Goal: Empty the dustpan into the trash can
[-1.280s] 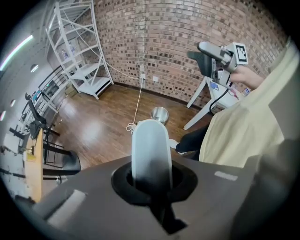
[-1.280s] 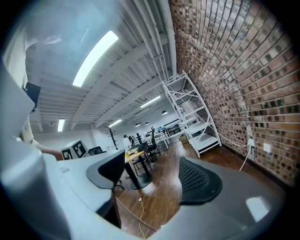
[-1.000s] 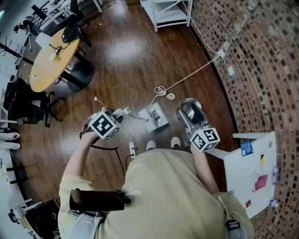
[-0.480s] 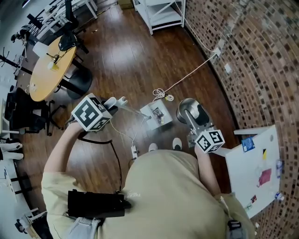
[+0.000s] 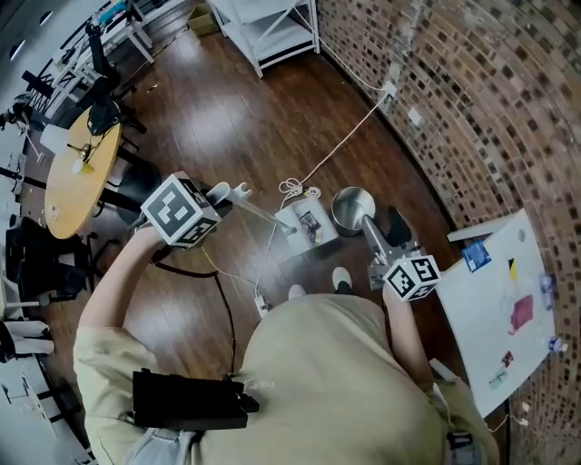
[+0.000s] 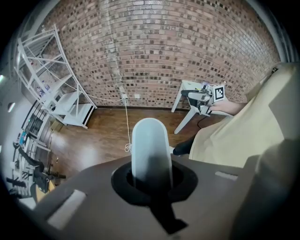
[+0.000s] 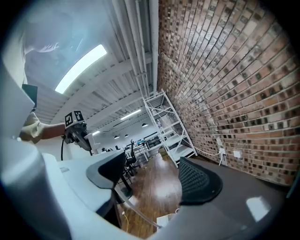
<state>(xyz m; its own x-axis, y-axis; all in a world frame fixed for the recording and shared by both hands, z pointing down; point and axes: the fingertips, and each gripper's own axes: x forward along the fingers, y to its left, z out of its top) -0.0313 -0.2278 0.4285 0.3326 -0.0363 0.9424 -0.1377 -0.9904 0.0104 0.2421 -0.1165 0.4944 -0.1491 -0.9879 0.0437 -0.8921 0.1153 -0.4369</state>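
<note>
My left gripper (image 5: 229, 192) is shut on the rounded white top of the dustpan's handle (image 6: 151, 145), which sticks up through the closed jaws. A thin shaft (image 5: 268, 216) slants down from there to the white dustpan (image 5: 309, 224), low over the wood floor with small debris in it. The round steel trash can (image 5: 349, 207) stands just right of the dustpan. My right gripper (image 5: 386, 234) is beside the can and held level. Its jaws stand apart with nothing between them (image 7: 152, 176).
A white table (image 5: 499, 300) stands at the right against the curved brick wall (image 5: 472, 100). A white cord coil (image 5: 295, 189) and a power strip (image 5: 260, 300) lie on the floor near the person's shoes (image 5: 340, 277). A white shelf rack (image 5: 263, 27) and a round wooden table (image 5: 77, 177) stand farther off.
My left gripper has risen and drawn to the left with the dustpan handle in it. The right gripper has shifted a little beside the trash can, jaws still apart.
</note>
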